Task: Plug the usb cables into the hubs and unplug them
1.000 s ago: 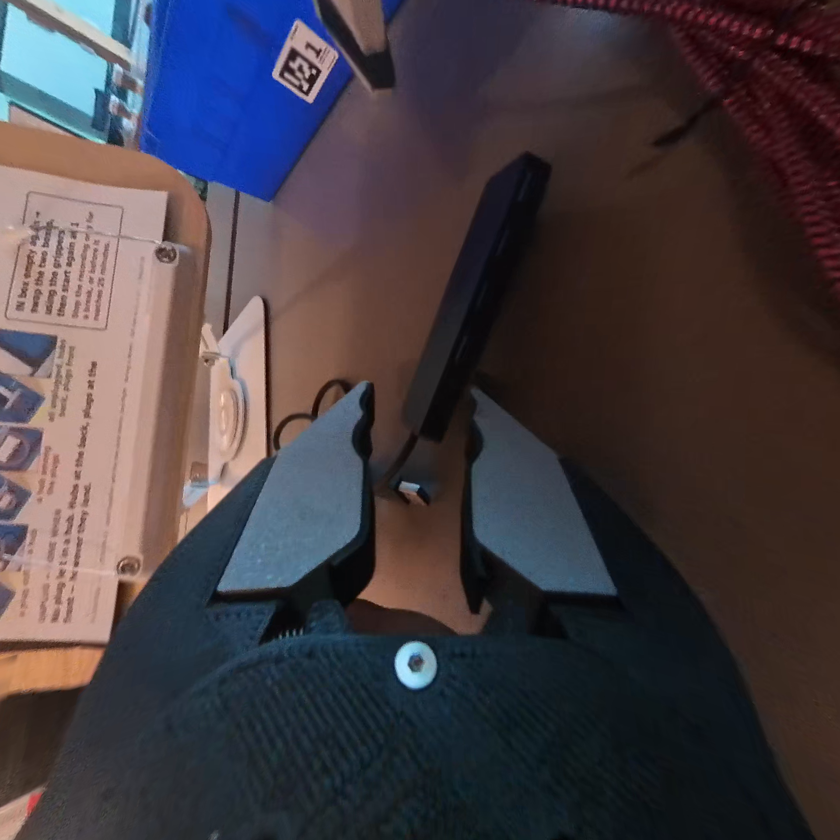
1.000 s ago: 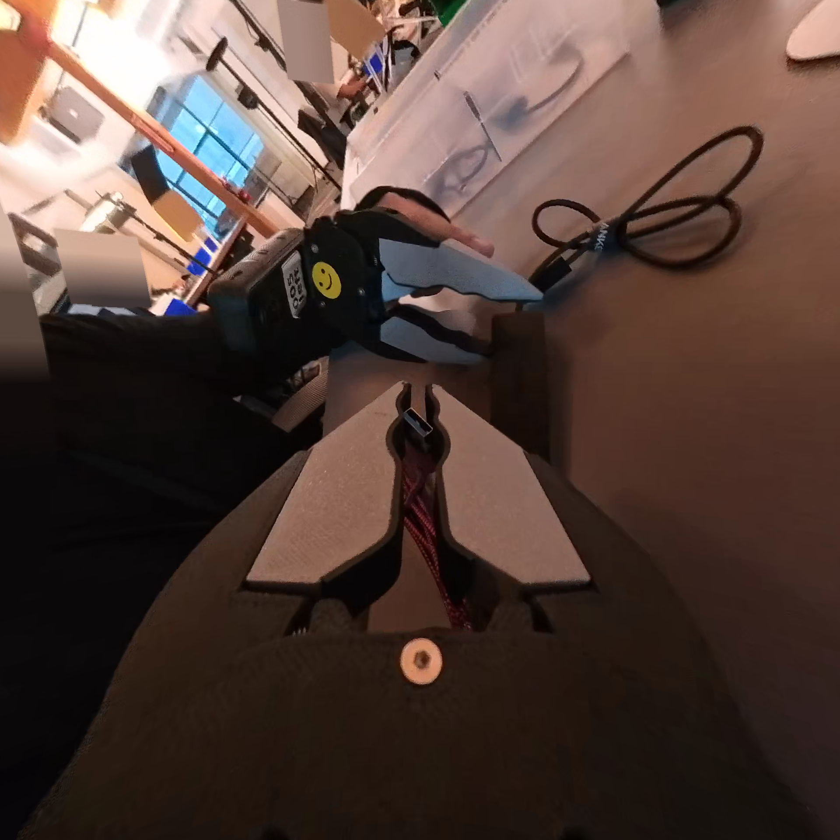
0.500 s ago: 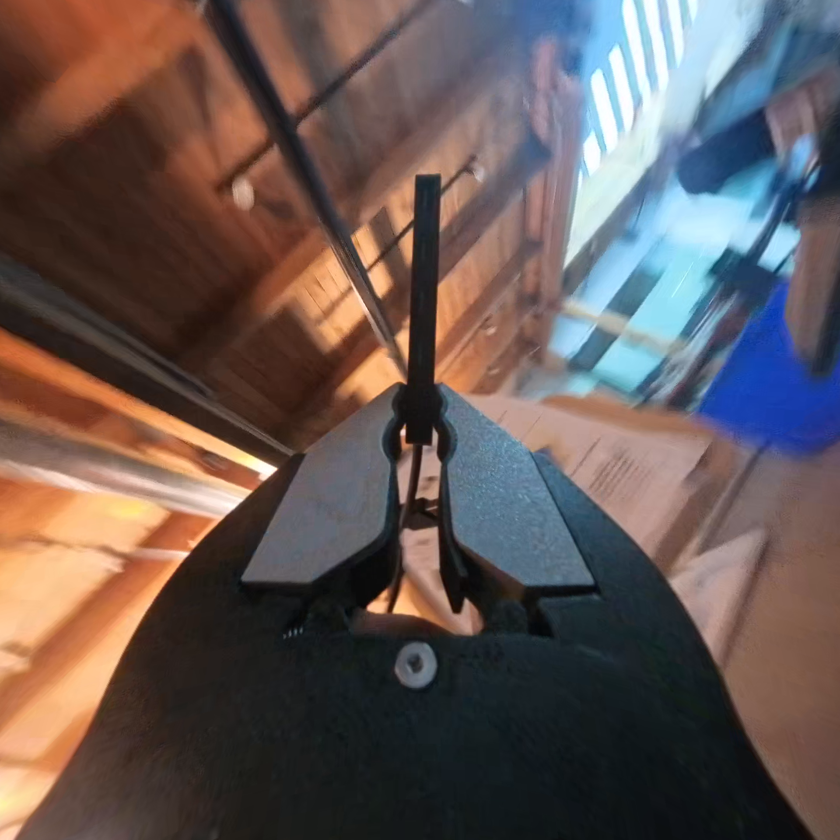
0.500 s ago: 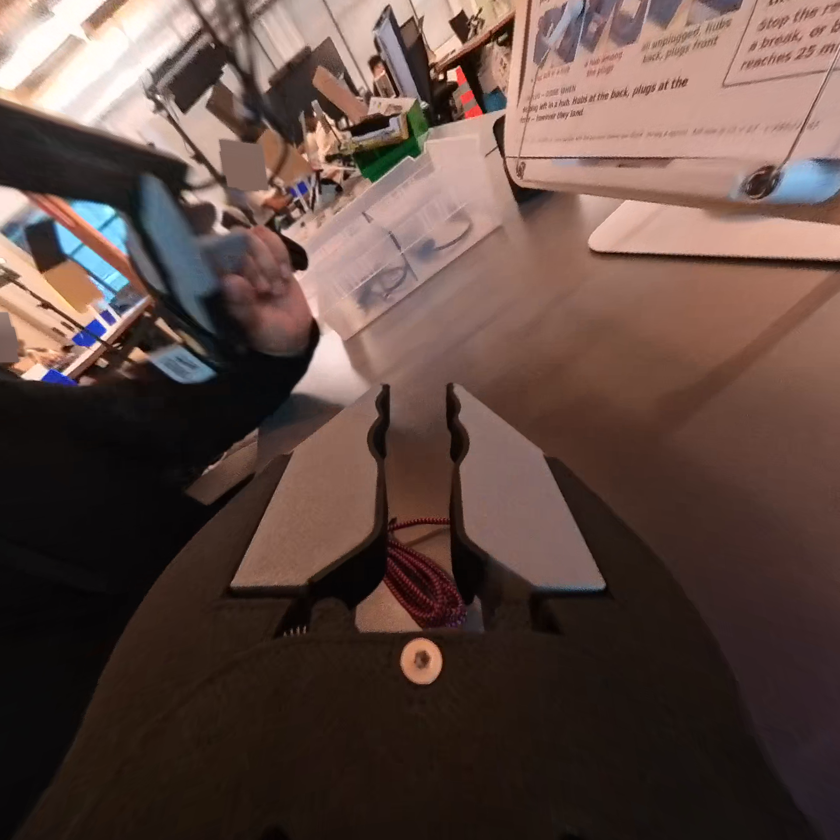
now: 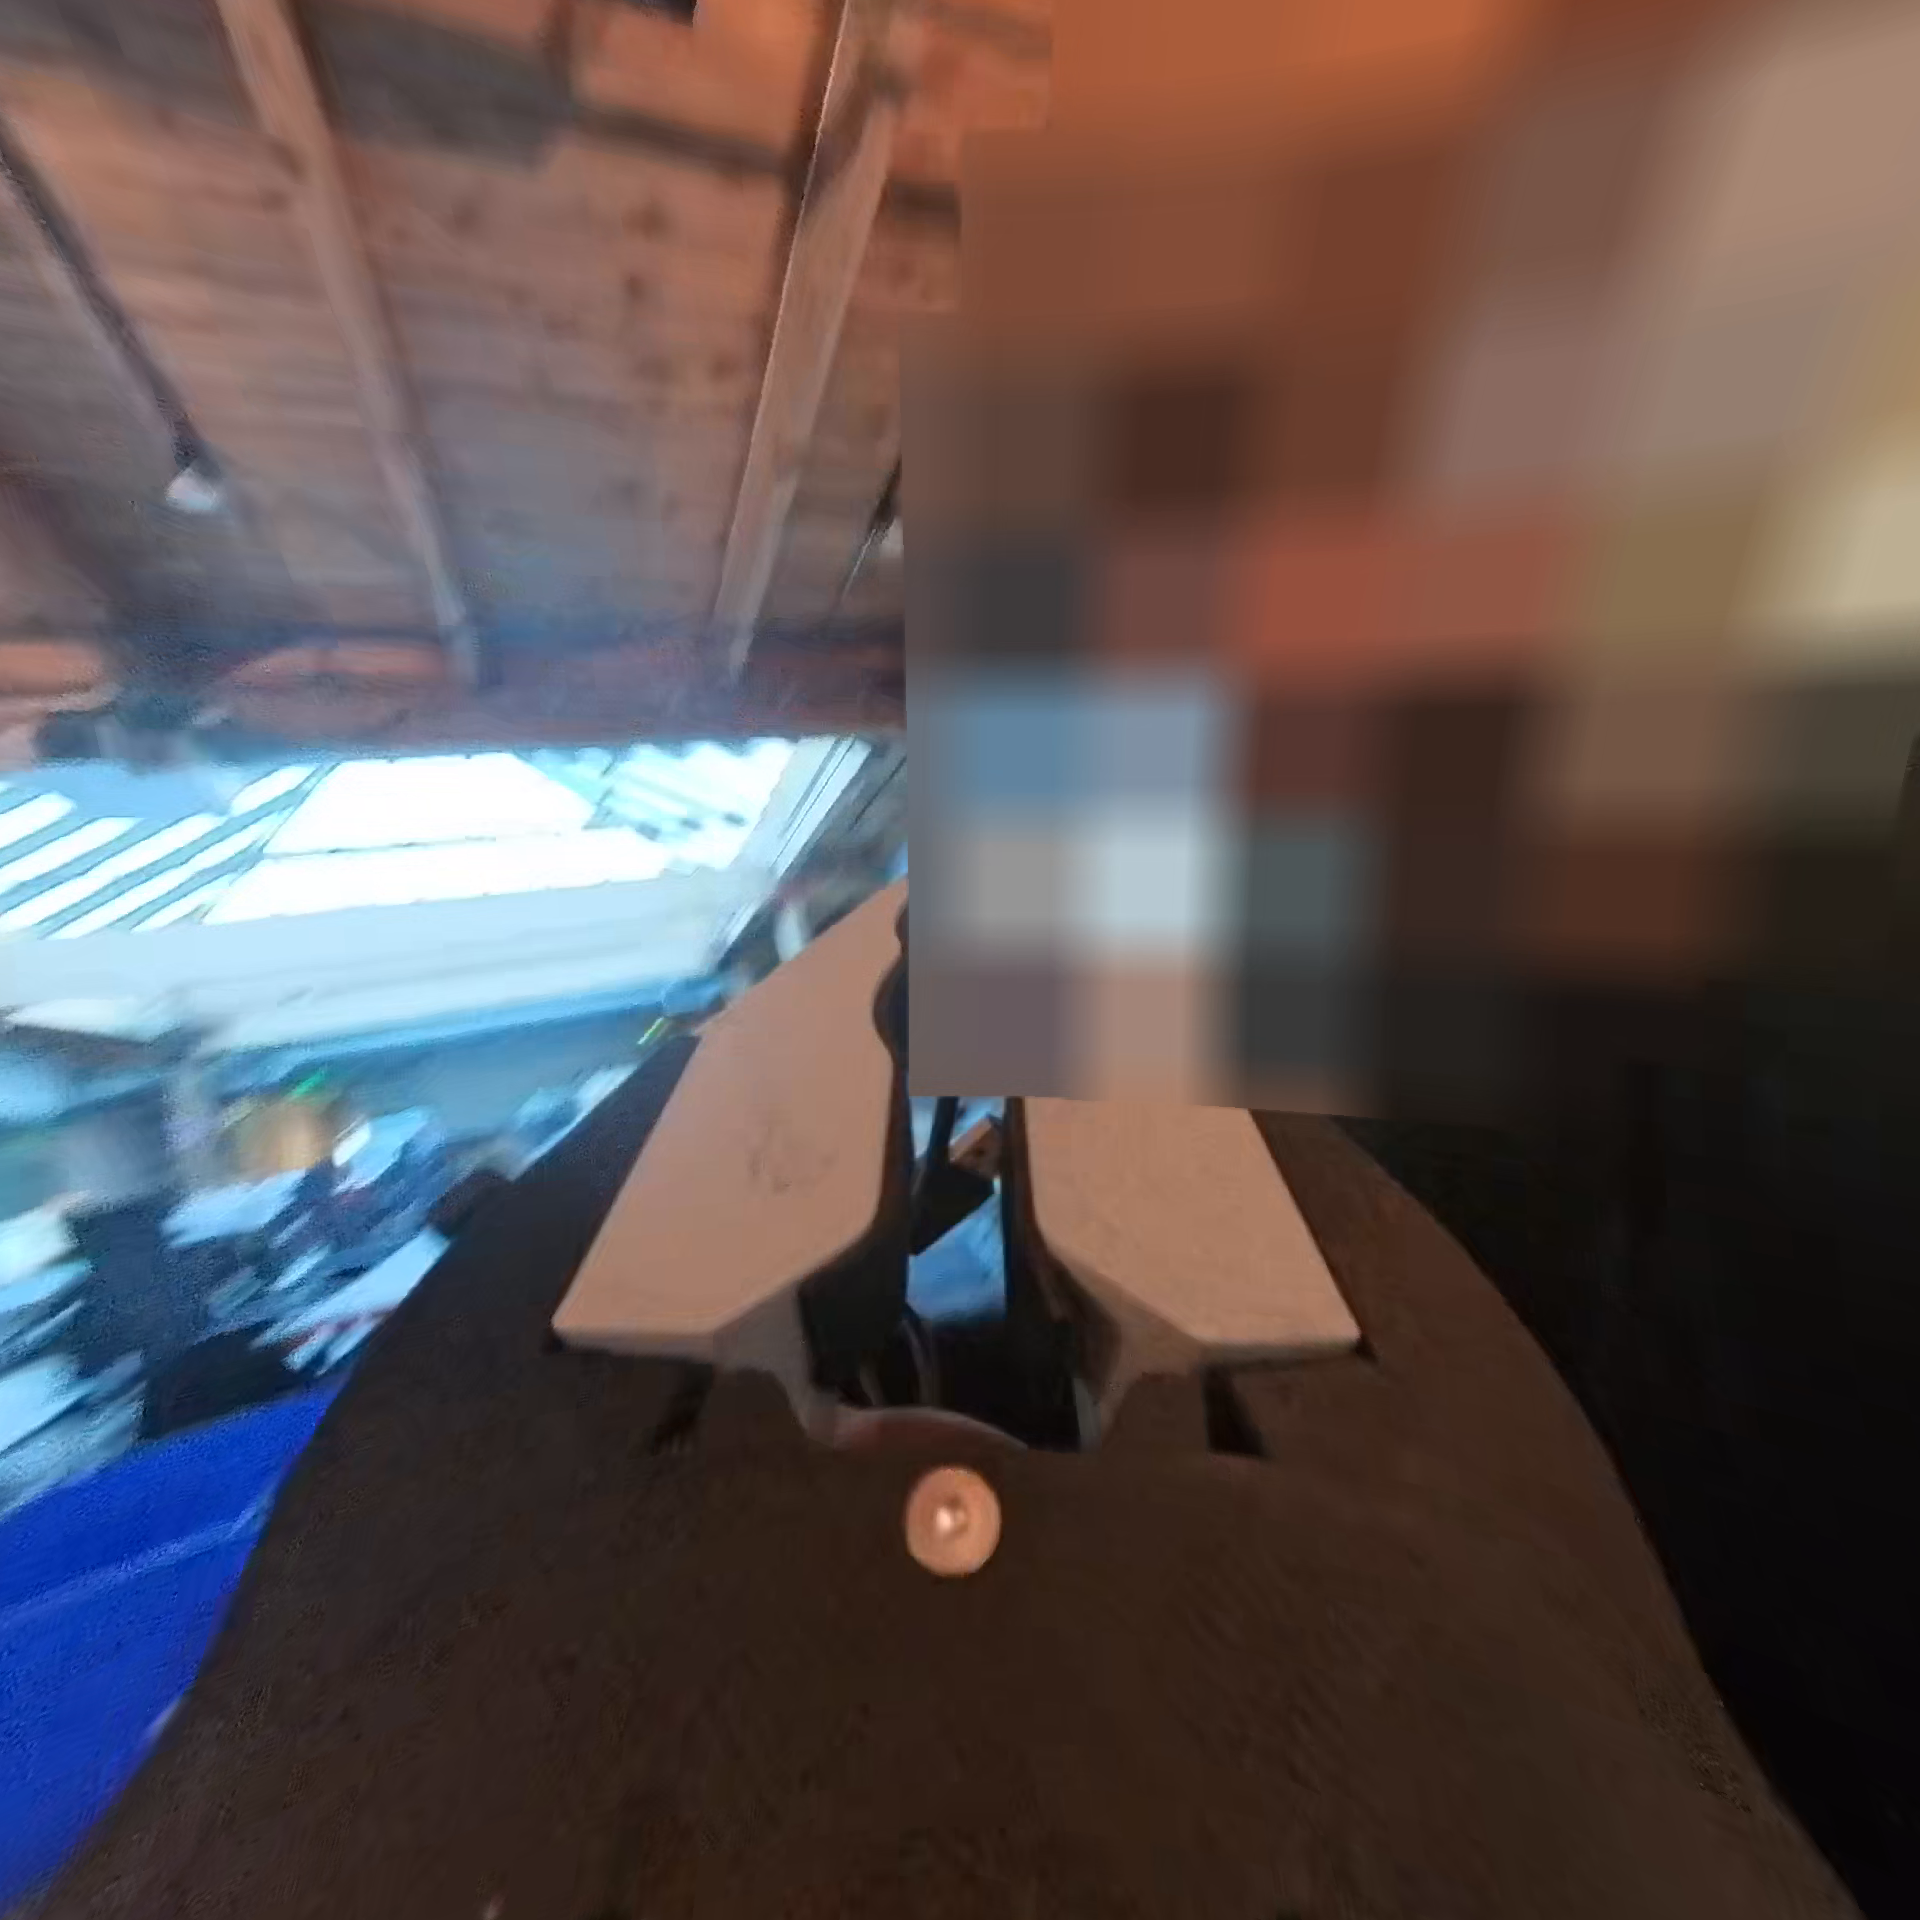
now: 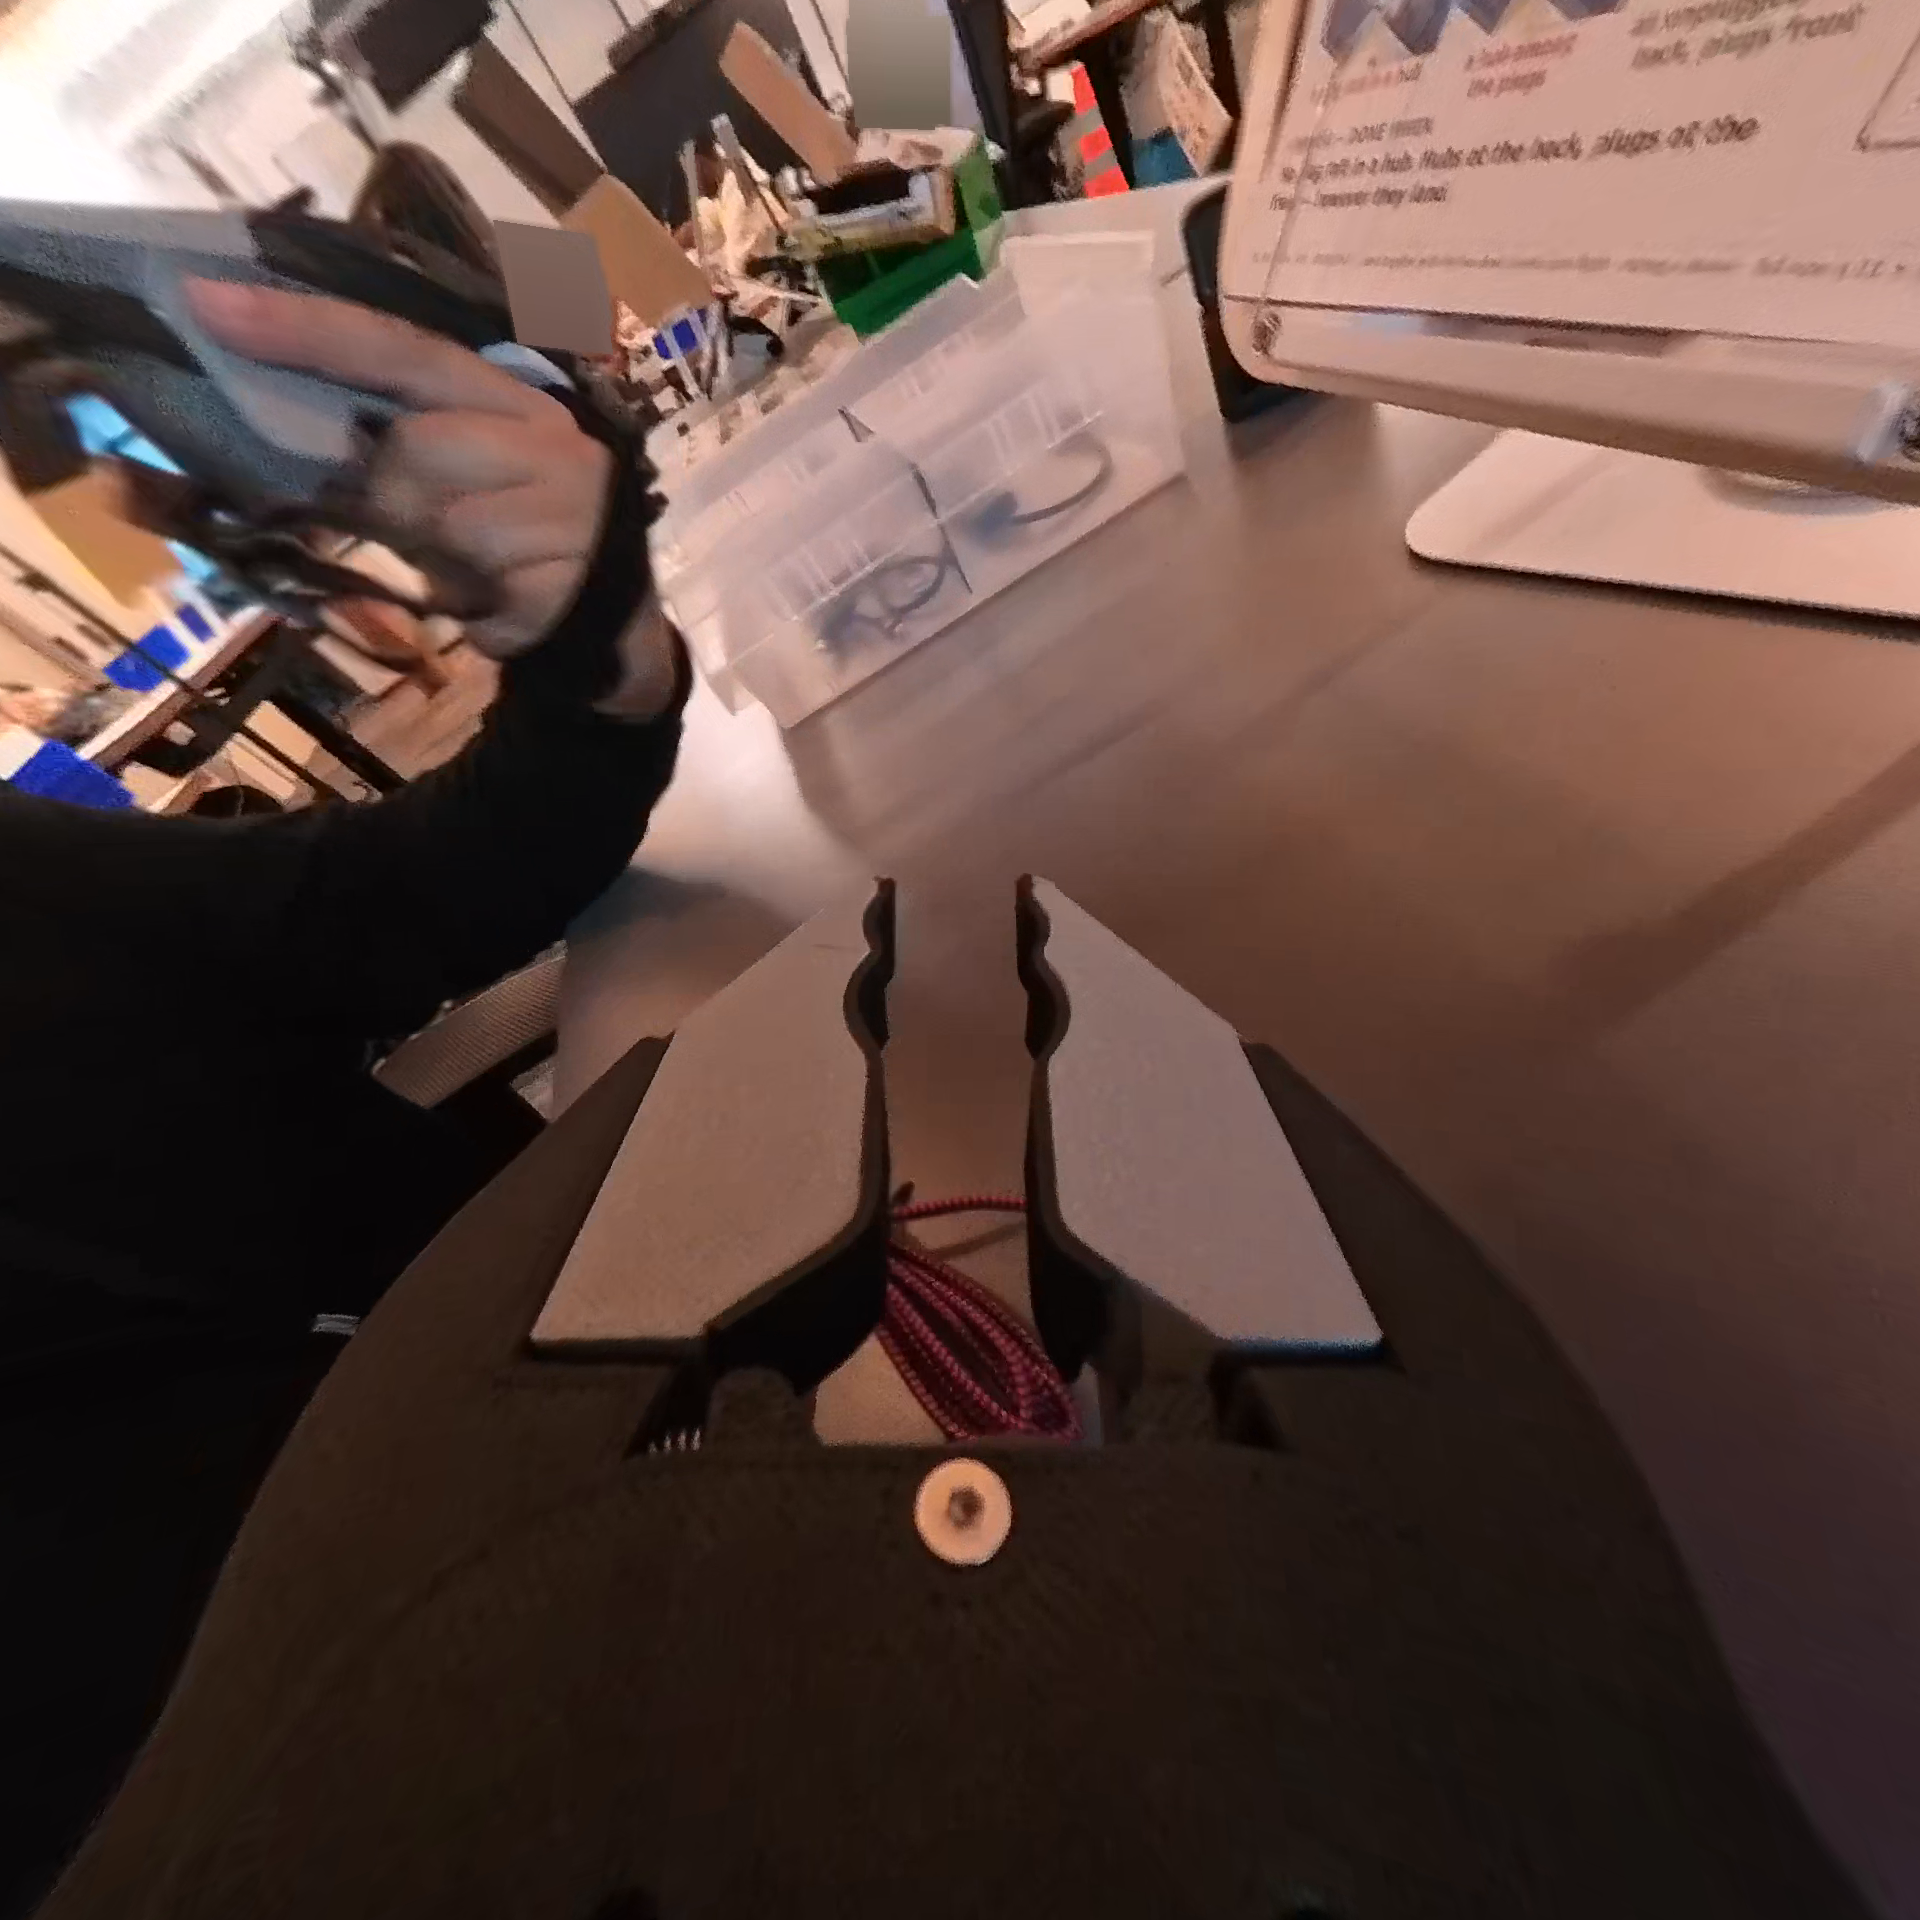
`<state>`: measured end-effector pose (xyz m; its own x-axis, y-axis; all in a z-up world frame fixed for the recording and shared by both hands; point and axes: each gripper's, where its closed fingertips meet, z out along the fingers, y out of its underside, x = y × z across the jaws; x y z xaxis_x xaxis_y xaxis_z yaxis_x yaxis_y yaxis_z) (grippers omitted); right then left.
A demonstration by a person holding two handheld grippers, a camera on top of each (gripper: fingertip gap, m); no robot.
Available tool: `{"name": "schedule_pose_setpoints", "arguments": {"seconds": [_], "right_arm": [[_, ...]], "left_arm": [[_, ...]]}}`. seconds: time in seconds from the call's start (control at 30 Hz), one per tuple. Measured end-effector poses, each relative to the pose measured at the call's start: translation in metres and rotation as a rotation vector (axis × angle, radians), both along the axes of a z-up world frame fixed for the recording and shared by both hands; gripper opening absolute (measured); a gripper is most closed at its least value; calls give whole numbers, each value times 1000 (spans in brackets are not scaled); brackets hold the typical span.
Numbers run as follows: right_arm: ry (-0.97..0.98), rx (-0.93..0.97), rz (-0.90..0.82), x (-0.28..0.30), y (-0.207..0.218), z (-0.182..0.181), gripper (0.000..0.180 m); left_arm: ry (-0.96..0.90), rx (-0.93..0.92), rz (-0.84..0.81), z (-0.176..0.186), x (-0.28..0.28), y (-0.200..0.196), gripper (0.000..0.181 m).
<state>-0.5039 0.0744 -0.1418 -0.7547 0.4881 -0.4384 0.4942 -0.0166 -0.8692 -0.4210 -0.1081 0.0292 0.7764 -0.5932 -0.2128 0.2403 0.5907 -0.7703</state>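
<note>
A second ago the left tongs [image 5: 956,1039] were lying low over the surface with their fingers apart around the end of the dark hub; half a second ago they were raised and clamped on it, the hub standing up thin against the wooden ceiling. Now they are pointing at the ceiling [image 5: 468,343] and windows [image 5: 416,831], and a mosaic patch is covering the tips, so whether they are clamped on the hub cannot be told; only a dark cable [image 5: 940,1174] is showing in the narrow gap between the fingers. The right tongs [image 6: 951,935], which were pinching the red braided cable's plug a second ago, are standing apart as they were half a second ago, holding nothing, with the red braided cable [image 6: 966,1340] lying coiled on the surface [image 6: 1351,883] behind their gap.

The right wrist view is showing what the left one is not: the person's left hand [image 6: 468,520] lifted high at the left, blurred, gripping the other tool with dark cable dangling under it. The hub itself is not making itself out there.

Farther back, a clear plastic bin [image 6: 914,520] holding dark cables is sitting on the surface, and a printed instruction board [image 6: 1558,208] on a white stand [image 6: 1662,530] is filling the upper right. A black sleeve [image 6: 260,987] is blocking the left of that view.
</note>
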Motion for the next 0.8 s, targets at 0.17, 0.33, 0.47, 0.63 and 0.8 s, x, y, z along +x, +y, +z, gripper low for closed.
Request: {"name": "schedule_pose_setpoints", "arguments": {"seconds": [0.17, 0.33, 0.47, 0.63, 0.8], "right_arm": [[161, -11, 126, 25, -15, 24, 26], [320, 42, 206, 46, -35, 32, 46], [407, 250, 184, 42, -47, 9, 34], [519, 366, 5, 20, -34, 13, 46], [562, 576, 44, 17, -46, -16, 56]], "left_arm": [[380, -446, 665, -73, -38, 80, 8], [813, -837, 1057, -157, -88, 99, 8], [937, -942, 1111, -180, -95, 101, 8], [1041, -1006, 1144, -194, -104, 93, 8], [1039, -971, 1084, -194, -88, 101, 8]]}}
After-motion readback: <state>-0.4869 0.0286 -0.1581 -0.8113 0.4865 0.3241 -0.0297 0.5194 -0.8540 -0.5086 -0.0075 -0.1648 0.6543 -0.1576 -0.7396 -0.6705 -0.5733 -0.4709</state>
